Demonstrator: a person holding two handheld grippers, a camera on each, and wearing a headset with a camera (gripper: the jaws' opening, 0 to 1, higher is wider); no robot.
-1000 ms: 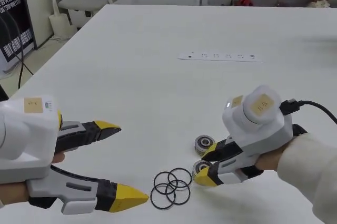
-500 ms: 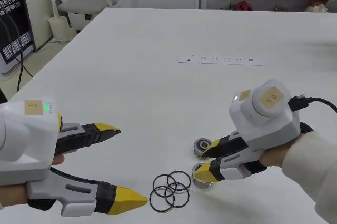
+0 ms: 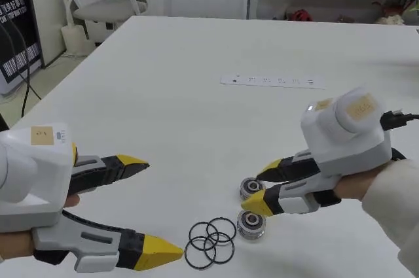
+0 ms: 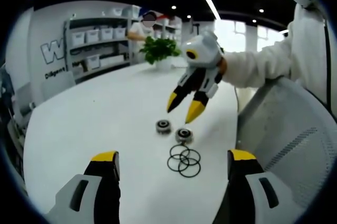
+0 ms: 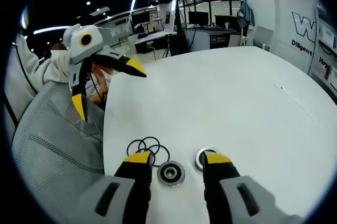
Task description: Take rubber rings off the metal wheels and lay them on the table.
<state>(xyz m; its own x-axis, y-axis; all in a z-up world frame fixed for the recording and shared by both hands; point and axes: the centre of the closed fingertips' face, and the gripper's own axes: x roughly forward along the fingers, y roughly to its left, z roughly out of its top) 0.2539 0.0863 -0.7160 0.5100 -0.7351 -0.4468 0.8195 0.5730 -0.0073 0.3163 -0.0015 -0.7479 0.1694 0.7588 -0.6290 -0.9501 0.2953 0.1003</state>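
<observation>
- Black rubber rings lie flat in a loose, overlapping cluster on the white tabletop, close to me.
- Just right of them I see two round metal wheels, the nearer wheel and the farther wheel, slightly apart.
- My right claw hovers over both wheels, jaws partly spread, gripping nothing; its own view lines the nearer wheel up between the jaws.
- My left claw sits left of the rings, spread wide and empty.
- A flat white power strip lies well beyond.
</observation>
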